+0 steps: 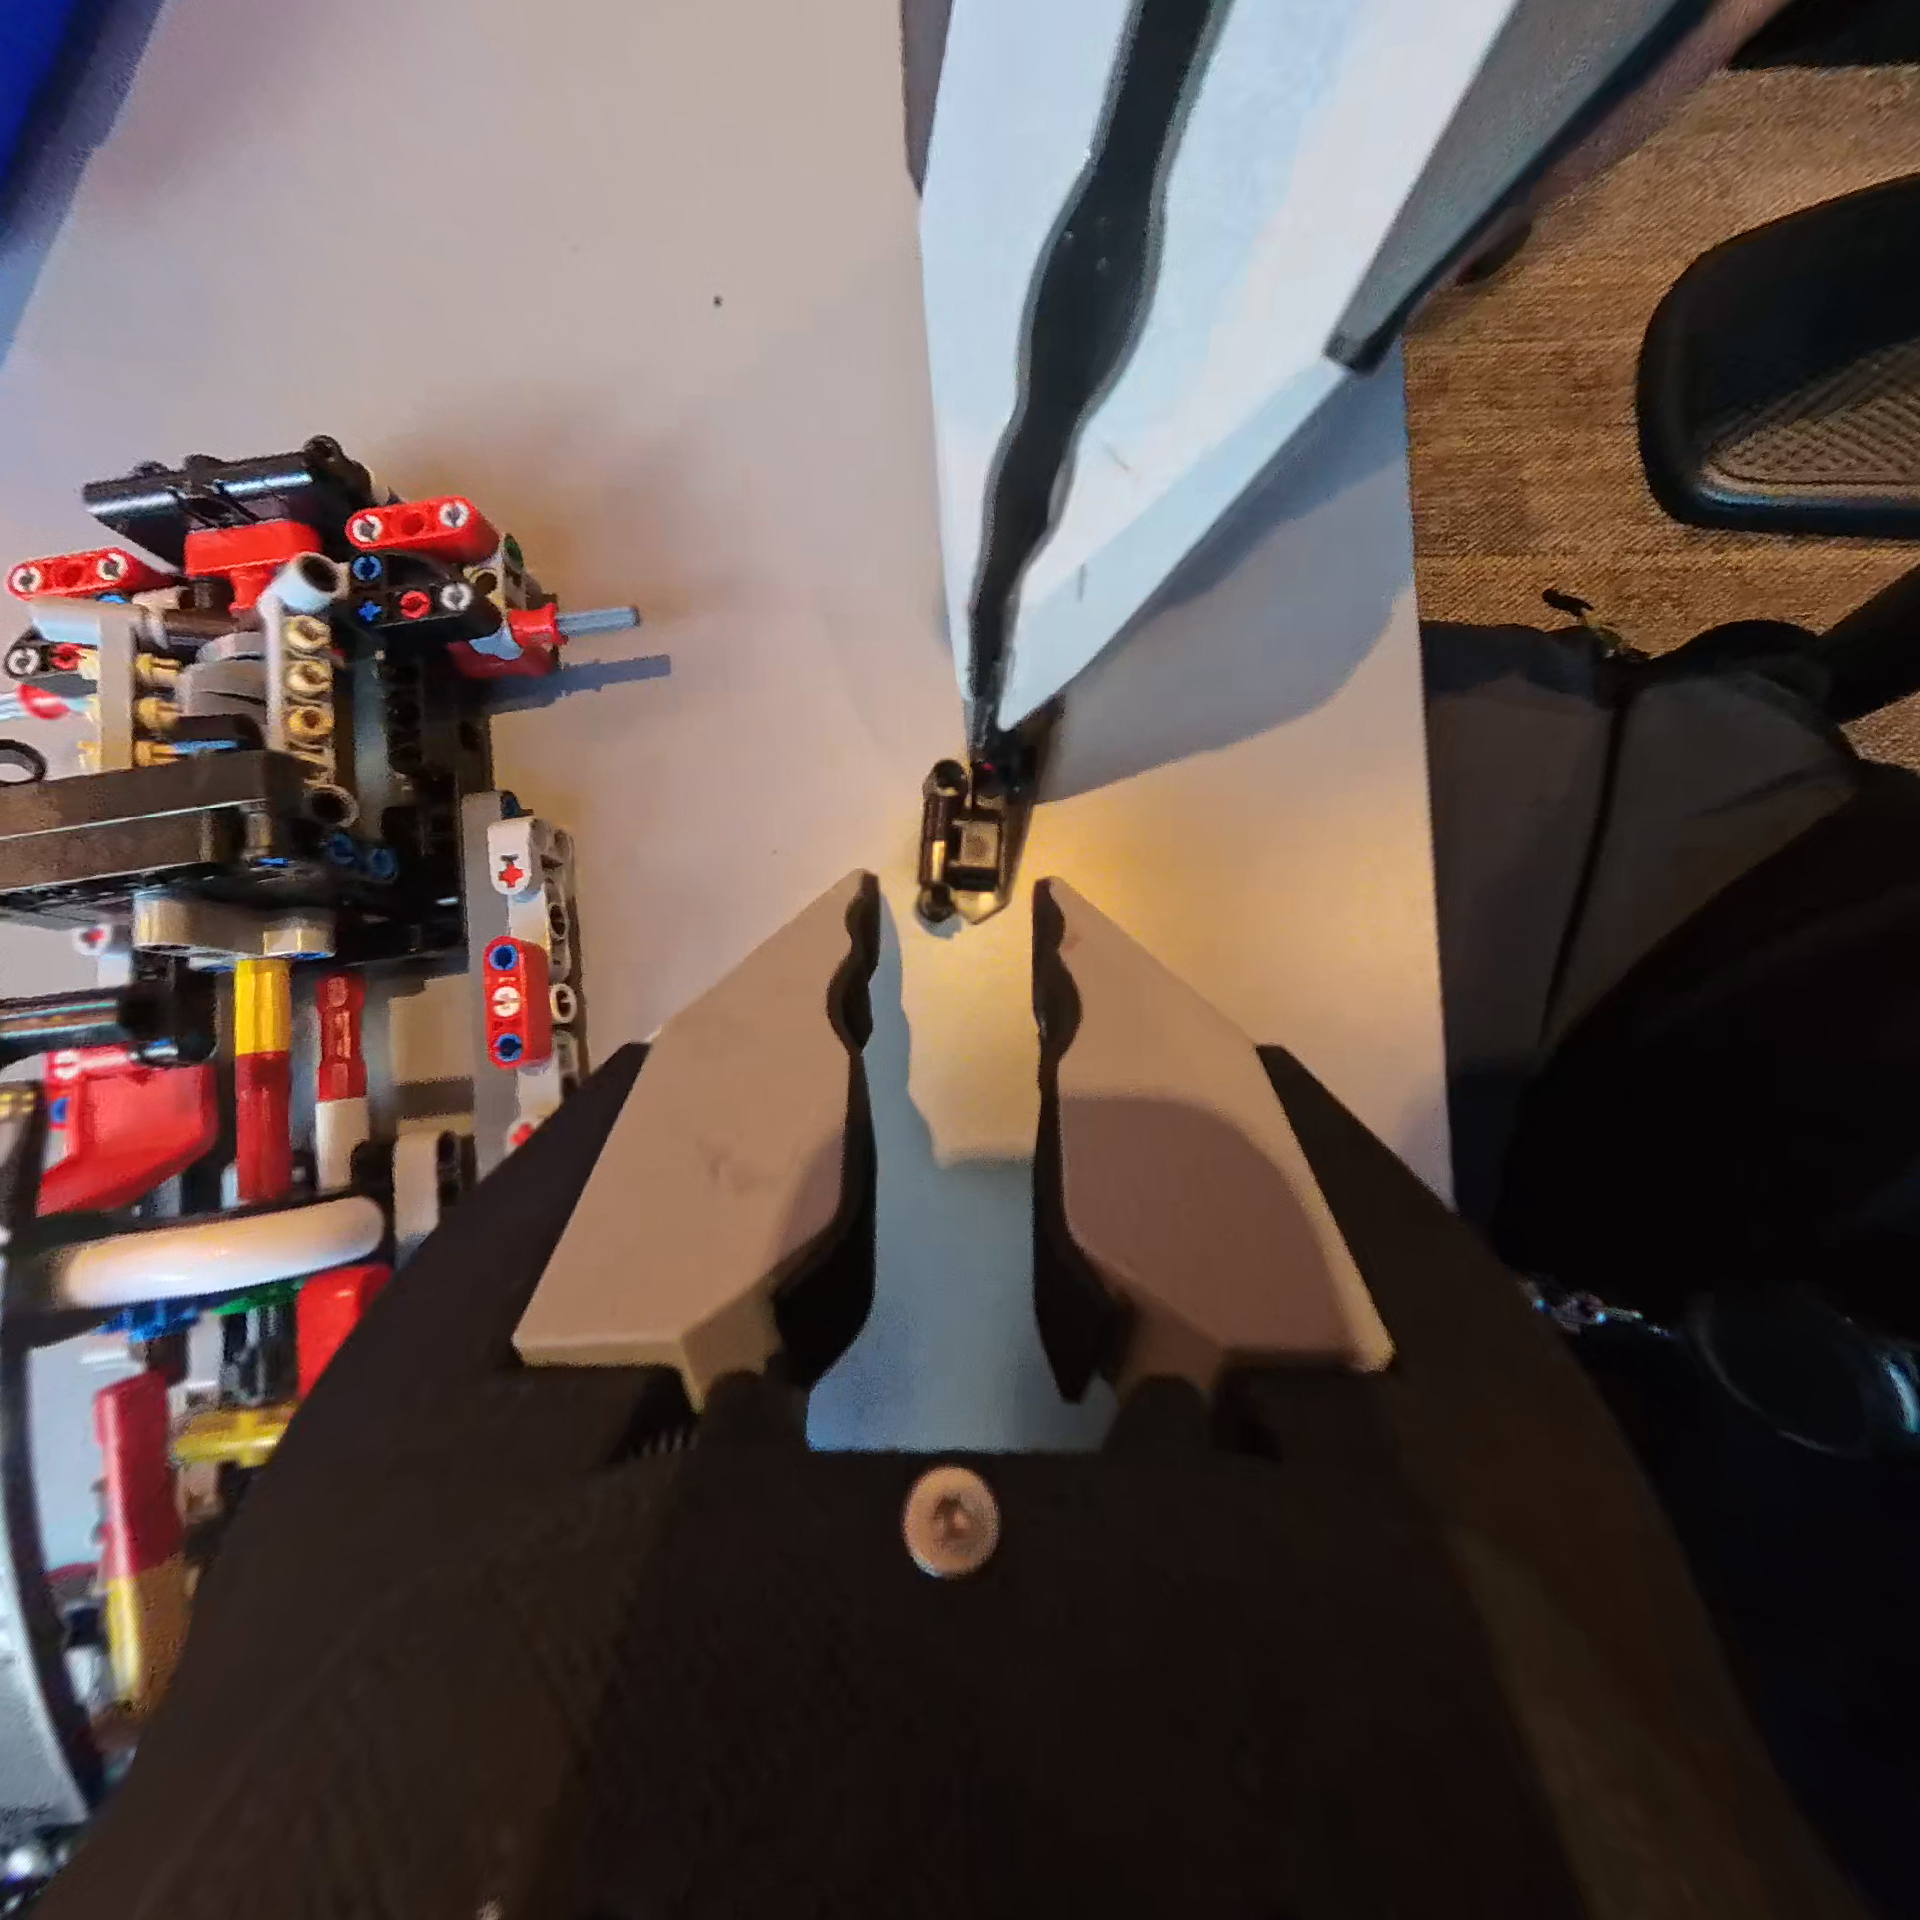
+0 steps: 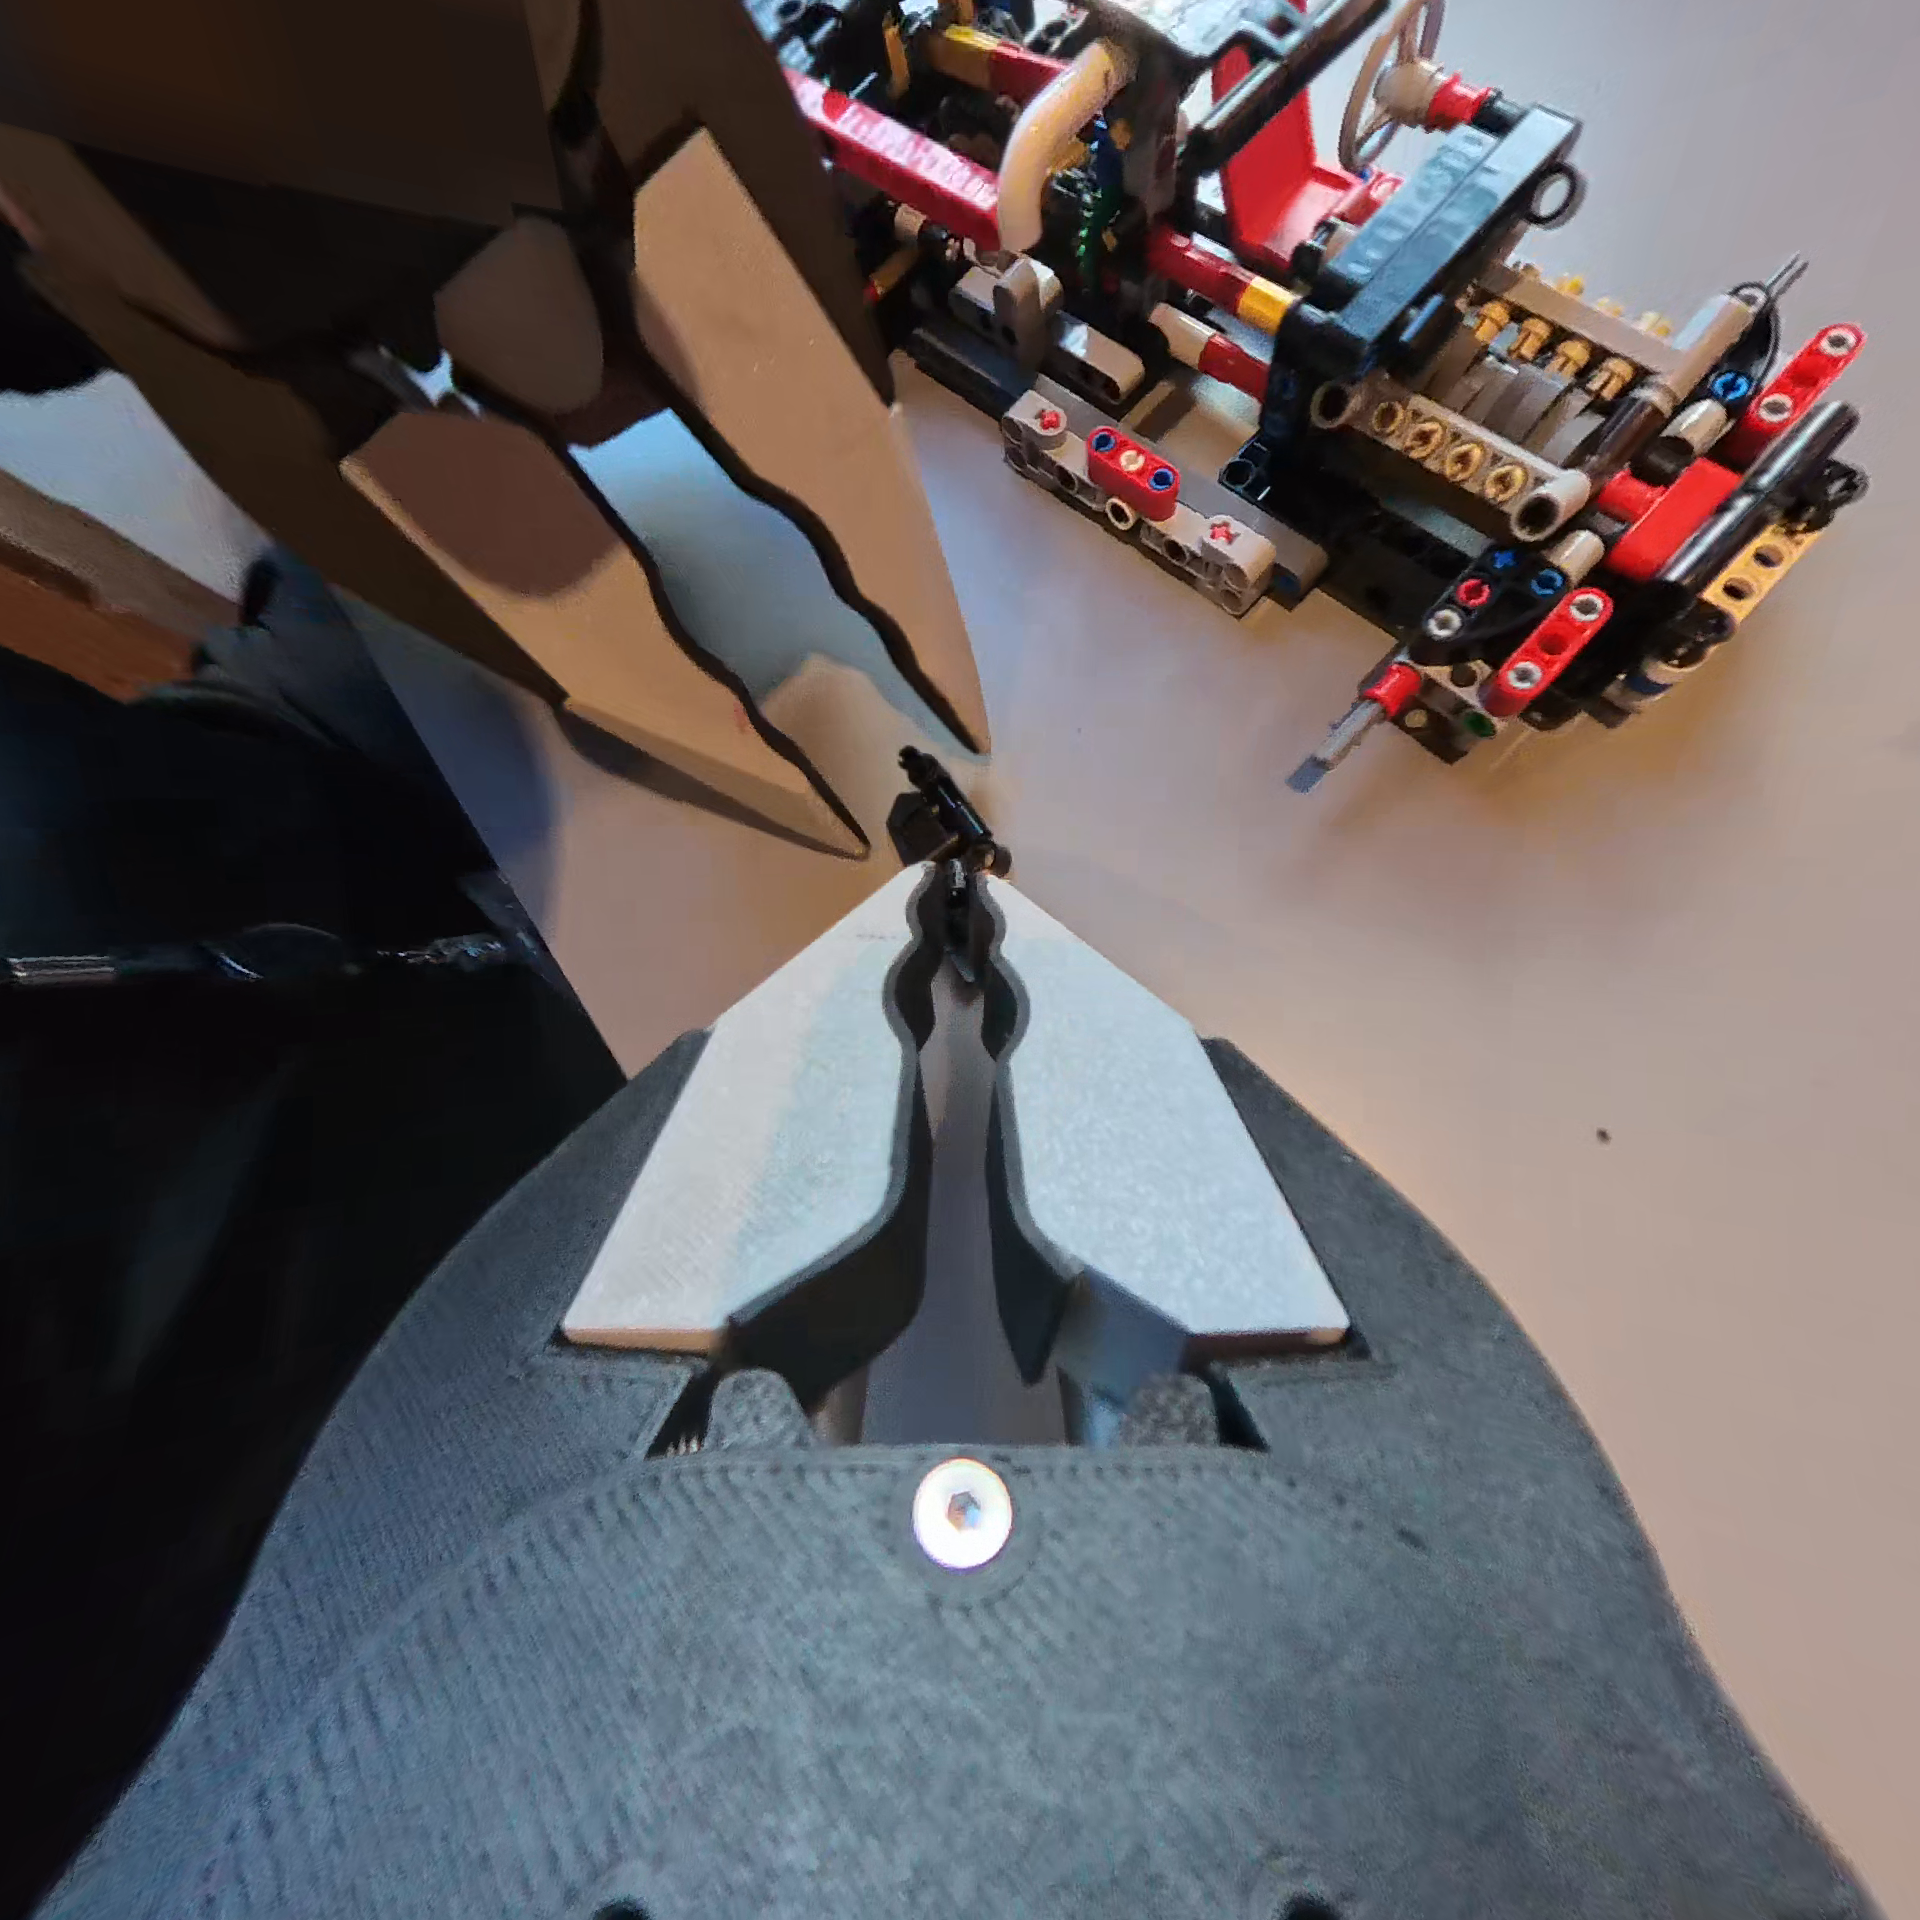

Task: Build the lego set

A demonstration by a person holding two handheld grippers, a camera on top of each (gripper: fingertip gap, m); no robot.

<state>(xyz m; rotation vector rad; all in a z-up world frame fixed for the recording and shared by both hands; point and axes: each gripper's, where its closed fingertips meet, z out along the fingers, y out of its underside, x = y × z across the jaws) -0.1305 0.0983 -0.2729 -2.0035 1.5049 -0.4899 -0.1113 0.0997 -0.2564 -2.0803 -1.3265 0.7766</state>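
right gripper [image 2: 954,894] pinches small black piece [image 2: 940,805] at its tips, just ahead of the gaping, empty left gripper [image 1: 956,894], model [image 2: 1351,364] well aside.

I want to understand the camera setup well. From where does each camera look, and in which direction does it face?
Left wrist view: sits on the left tool, faces along its open fingers at the small black piece over the white table; the right tool enters from above.
Right wrist view: sits on the right tool, shut on that piece; the left tool shows upper left.
Shared: both tools, the piece, the table, the lego model.
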